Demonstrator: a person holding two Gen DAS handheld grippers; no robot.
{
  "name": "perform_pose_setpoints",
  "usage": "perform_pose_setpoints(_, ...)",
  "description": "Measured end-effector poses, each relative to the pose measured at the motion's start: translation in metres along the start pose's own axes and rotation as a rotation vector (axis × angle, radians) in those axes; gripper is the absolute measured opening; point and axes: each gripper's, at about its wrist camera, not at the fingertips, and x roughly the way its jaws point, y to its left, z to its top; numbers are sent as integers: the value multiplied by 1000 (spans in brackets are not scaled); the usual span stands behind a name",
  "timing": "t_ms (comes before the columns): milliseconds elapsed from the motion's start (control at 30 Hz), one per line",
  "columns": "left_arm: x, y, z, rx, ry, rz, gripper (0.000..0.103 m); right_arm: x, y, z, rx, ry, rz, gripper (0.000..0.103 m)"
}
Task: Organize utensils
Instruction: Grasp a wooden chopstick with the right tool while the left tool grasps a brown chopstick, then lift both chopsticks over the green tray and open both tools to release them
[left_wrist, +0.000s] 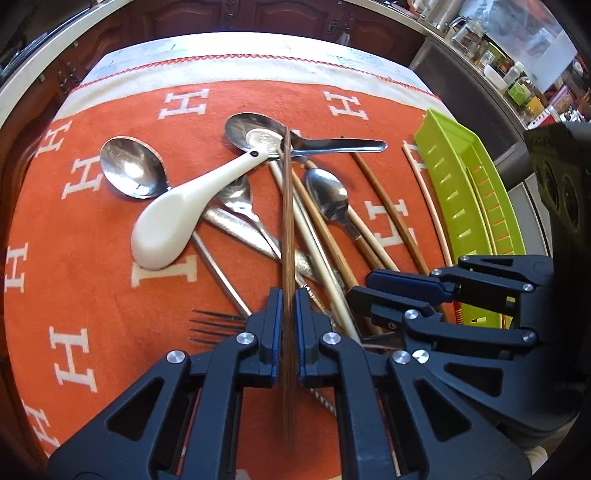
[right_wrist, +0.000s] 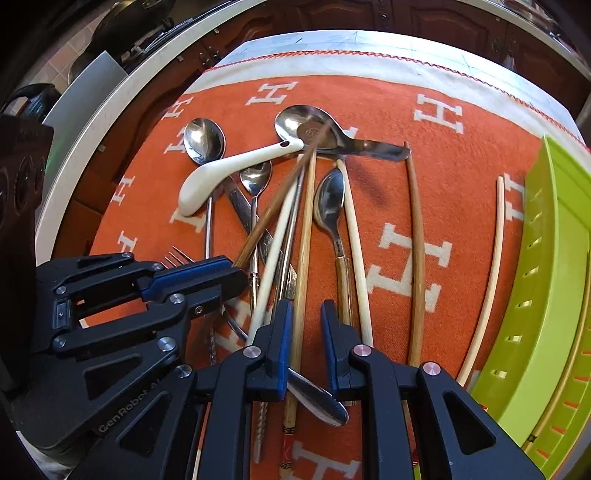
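left gripper (left_wrist: 287, 325) clamped on dark chopstick (left_wrist: 287, 221), tip over the spoon pile | right gripper (right_wrist: 306, 332) part open, astride a light chopstick (right_wrist: 303, 258), not pinching | lift straight, clear white spoon (left_wrist: 173, 221), then green tray (left_wrist: 476, 206)

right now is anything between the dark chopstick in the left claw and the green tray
Yes. The right claw hangs between the dark chopstick and the green tray. Light chopsticks and a spoon also lie on the cloth along that way, low enough to pass over once lifted.
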Motion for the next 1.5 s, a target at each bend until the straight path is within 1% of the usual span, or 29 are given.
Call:
perform_pose_setpoints(33,-2,2,-1,-13,-4,1,4,0,0,0,-4,2,1,17)
perform_pose_setpoints(67,-4,4,-2,-23,-8,0,4,0,1,0,-10,4,1,20)
perform_pose_setpoints(100,-9,7,-4,-36,-17,2,4,0,3,0,-21,5,1,26)
perform_pose_setpoints(167,-18,12,-5,-56,-33,-3,4,2,12,2,-51,4,-14,30)
perform_pose_setpoints(233,-28,16,-8,-67,-47,0,4,3,21,0,-96,-7,-56,30)
perform_pose_setpoints(267,-31,17,-9,-70,-52,3,4,4,25,-1,-110,-14,-80,25)
perform_pose_setpoints(333,-42,19,-13,-78,-68,-1,4,3,25,-2,-98,-19,-94,7)
perform_pose_setpoints(433,-57,21,-18,-91,-86,-7,4,-1,18,-3,-45,-19,-29,6)
perform_pose_setpoints(533,-72,21,-22,-100,-106,-15,4,-20,11,-8,-10,-68,20,6)
perform_pose_setpoints(633,-89,17,-25,-99,-131,-22,4,-43,6,-11,17,-119,48,6)
perform_pose_setpoints(733,-104,10,-28,-93,-154,-38,4,-73,-1,-14,59,-198,74,6)
perform_pose_setpoints(833,-119,-4,-29,-77,-175,-53,4,-104,-9,-17,100,-261,88,6)
perform_pose_setpoints(933,-132,-21,-29,-50,-191,-67,4,-136,-19,-26,117,-305,100,6)
perform_pose_setpoints(1067,-141,-53,-25,-10,-192,-100,4,-174,-44,-48,134,-334,85,6)
perform_pose_setpoints(1200,-142,-91,-19,33,-185,-128,4,-205,-78,-73,185,-352,70,6)
perform_pose_setpoints(1367,-131,-138,-7,69,-146,-166,4,-227,-121,-105,254,-362,49,6)
perform_pose_setpoints(1500,-110,-174,0,109,-110,-167,4,-225,-150,-121,304,-349,40,6)
